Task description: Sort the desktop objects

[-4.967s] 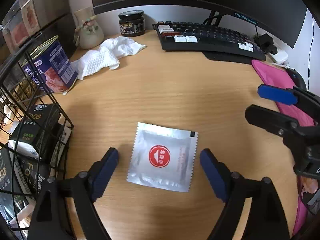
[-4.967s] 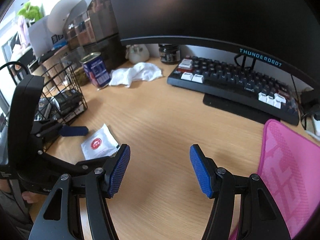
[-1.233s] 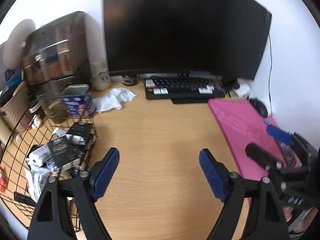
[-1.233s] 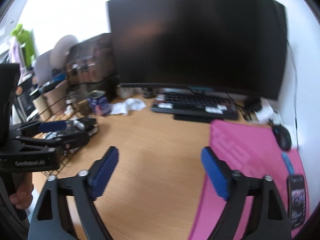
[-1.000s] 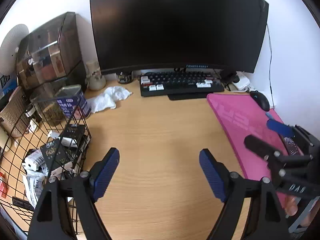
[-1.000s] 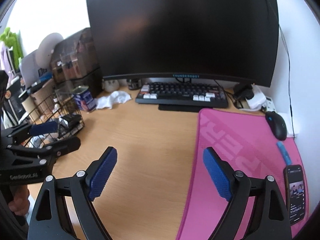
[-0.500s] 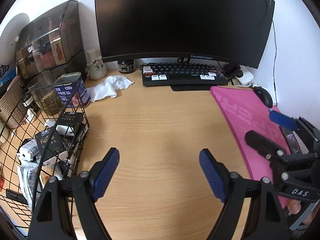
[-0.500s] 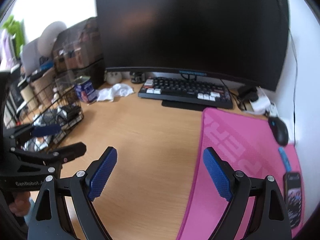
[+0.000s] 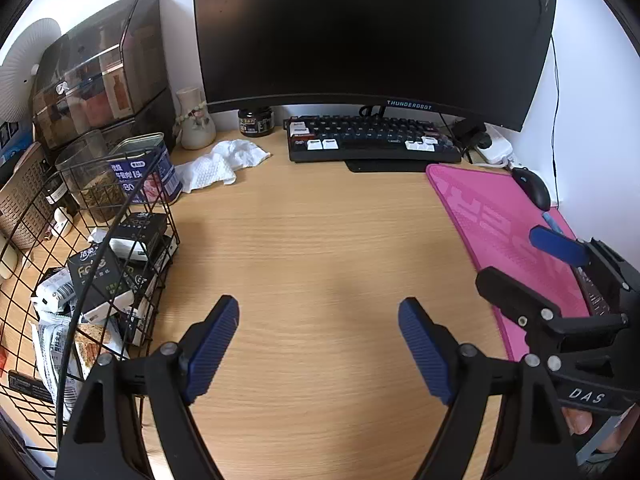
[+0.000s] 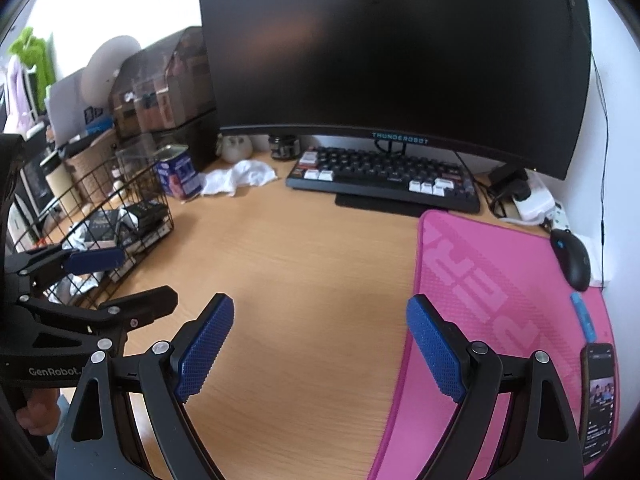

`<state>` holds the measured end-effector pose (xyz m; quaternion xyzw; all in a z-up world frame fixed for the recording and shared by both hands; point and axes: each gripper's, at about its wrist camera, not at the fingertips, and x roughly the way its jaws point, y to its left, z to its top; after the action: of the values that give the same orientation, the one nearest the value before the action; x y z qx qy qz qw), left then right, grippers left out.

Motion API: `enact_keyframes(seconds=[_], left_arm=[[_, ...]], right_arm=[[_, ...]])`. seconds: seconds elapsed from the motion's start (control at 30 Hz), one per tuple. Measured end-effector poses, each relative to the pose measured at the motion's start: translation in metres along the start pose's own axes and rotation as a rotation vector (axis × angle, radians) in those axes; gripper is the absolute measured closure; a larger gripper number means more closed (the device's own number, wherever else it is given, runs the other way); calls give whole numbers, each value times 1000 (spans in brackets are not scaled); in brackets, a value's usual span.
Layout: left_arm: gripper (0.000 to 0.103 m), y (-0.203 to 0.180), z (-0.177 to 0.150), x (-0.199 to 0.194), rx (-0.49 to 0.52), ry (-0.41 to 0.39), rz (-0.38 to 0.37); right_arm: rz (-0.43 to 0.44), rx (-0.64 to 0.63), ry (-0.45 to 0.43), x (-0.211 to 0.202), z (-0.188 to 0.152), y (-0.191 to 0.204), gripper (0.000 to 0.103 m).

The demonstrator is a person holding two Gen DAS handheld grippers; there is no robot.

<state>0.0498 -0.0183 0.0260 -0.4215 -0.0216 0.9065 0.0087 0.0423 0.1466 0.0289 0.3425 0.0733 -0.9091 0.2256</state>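
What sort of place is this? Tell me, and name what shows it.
Most likely a home computer desk: a curved Thunderobot monitor over a mechanical keyboard, a mouse at the edge of a pink desk mat, and a wire basket of snack packets.

Bright daylight washes out the white wall (image 10: 120,8) at upper left; fisheye edges curve, the right view slightly soft.

Five seconds back our left gripper (image 9: 319,342) hung low over a square silver foil sachet with a red round mark; now we see bare wooden desk (image 9: 320,248) between its blue pads, and both cameras have risen, taking in the whole black curved monitor (image 9: 372,36).
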Motion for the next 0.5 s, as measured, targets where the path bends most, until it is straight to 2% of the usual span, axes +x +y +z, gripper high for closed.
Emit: enact_keyframes(seconds=[0.5], left_arm=[[20,0,-2,4,-3,16,5]], right_arm=[[2,-2,5,2,-2,1,15]])
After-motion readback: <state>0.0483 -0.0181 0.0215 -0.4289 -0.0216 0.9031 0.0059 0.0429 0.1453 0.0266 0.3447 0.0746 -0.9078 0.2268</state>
